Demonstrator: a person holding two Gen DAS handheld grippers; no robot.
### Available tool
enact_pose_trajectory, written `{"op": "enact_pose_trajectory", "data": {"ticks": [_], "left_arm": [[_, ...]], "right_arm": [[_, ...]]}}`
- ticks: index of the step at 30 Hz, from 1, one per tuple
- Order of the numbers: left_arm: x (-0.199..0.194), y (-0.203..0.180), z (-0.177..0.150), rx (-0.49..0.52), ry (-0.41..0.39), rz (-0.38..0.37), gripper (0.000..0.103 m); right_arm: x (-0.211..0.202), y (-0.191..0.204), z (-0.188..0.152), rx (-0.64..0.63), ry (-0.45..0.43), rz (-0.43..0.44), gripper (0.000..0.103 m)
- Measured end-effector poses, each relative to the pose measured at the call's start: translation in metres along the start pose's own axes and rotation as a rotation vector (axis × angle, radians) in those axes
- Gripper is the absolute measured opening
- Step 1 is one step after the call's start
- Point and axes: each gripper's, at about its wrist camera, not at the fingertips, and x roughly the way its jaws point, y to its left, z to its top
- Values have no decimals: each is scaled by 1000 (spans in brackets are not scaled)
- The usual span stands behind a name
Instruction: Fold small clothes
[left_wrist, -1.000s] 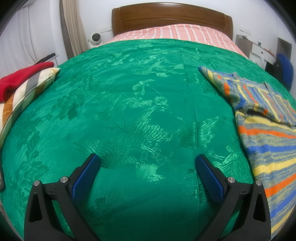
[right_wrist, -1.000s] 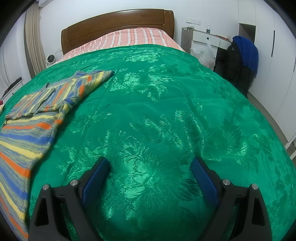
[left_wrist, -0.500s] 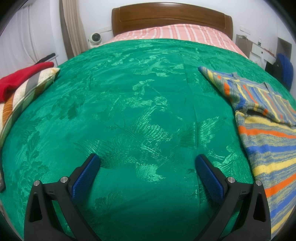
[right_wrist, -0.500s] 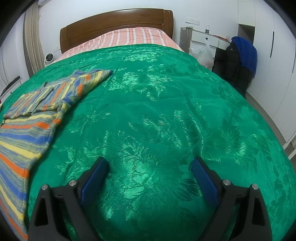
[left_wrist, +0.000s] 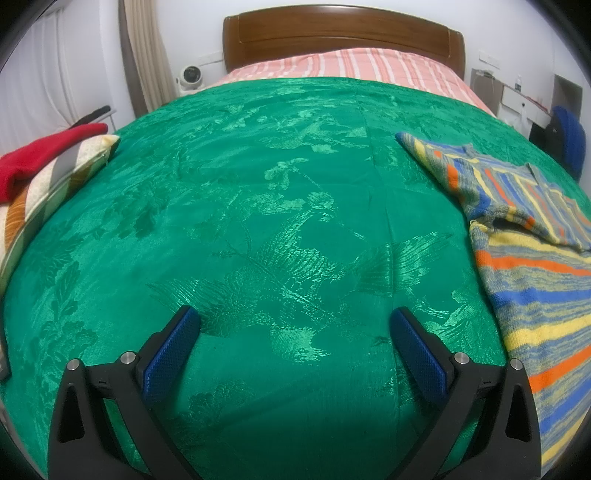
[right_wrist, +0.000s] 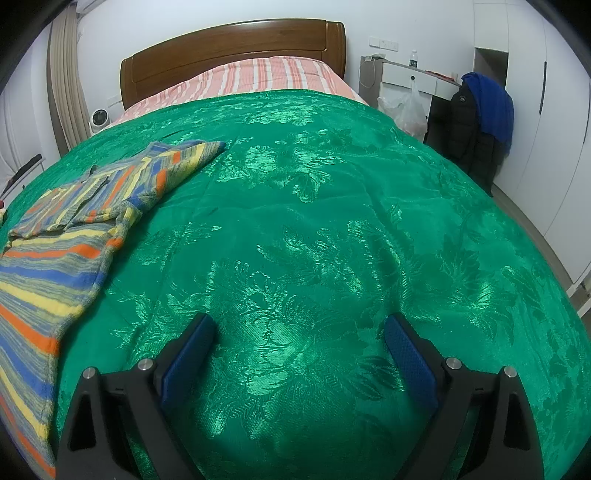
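A small knitted sweater with blue, yellow, orange and grey stripes (left_wrist: 532, 258) lies flat on the green bedspread (left_wrist: 277, 206), at the right edge of the left wrist view. In the right wrist view the same sweater (right_wrist: 70, 229) fills the left side, one sleeve stretched toward the headboard. My left gripper (left_wrist: 293, 321) hovers open over bare bedspread, left of the sweater. My right gripper (right_wrist: 299, 328) hangs open over the green bedspread (right_wrist: 332, 221), to the right of the sweater. Neither holds anything.
A striped cushion with a red garment (left_wrist: 44, 158) on it lies at the bed's left edge. The wooden headboard (left_wrist: 343, 44) and pink striped sheet (right_wrist: 258, 77) are at the far end. A chair draped with dark and blue jackets (right_wrist: 480, 122) and a white desk stand right of the bed.
The right gripper's view has shifted a little, so the sweater sits slightly lower and further left. The left gripper has not moved.
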Motion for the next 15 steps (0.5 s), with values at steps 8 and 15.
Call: {"op": "enact_pose_trajectory", "data": {"ticks": [8, 15], "left_arm": [[0, 0, 0, 0, -1, 0, 103], [0, 0, 0, 0, 0, 0, 103]], "right_arm": [[1, 2, 0, -8, 4, -16, 93], [0, 2, 0, -7, 7, -24, 94]]}}
